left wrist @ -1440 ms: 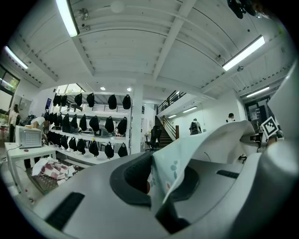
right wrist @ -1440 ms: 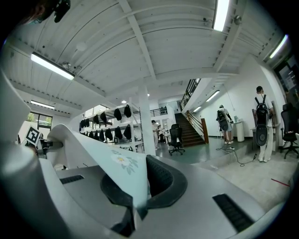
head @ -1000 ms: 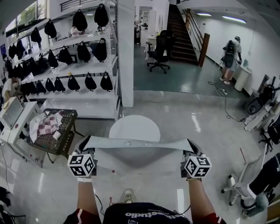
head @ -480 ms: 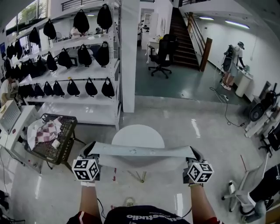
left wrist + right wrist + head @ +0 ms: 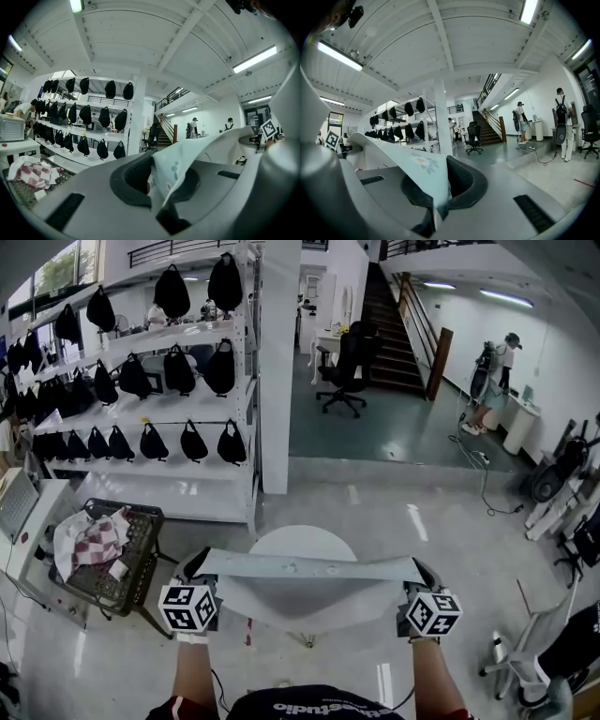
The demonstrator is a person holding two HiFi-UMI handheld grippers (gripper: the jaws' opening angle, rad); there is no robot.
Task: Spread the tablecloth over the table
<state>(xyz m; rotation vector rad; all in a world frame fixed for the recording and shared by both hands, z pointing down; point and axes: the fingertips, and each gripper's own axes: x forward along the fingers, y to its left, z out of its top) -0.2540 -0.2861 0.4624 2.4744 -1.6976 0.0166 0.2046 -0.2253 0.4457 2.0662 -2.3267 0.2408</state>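
Observation:
A pale tablecloth (image 5: 305, 568) with small flower prints hangs stretched between my two grippers, its top edge taut and level, its middle sagging below. My left gripper (image 5: 192, 570) is shut on the cloth's left corner (image 5: 171, 166). At the other end my right gripper (image 5: 419, 575) is shut on the right corner (image 5: 424, 171). Just beyond the cloth, a small round white table (image 5: 302, 542) shows above the taut edge, its near part hidden behind the fabric.
A black crate (image 5: 108, 554) holding a checked cloth stands to the left. White shelves (image 5: 159, 390) with black bags and a white pillar (image 5: 277, 371) lie beyond. A white stand (image 5: 525, 652) is at the right. People stand at far right near stairs.
Both grippers have carried the stretched cloth forward toward the round table, which now sits closer and partly behind the cloth. The grip on both corners is unchanged.

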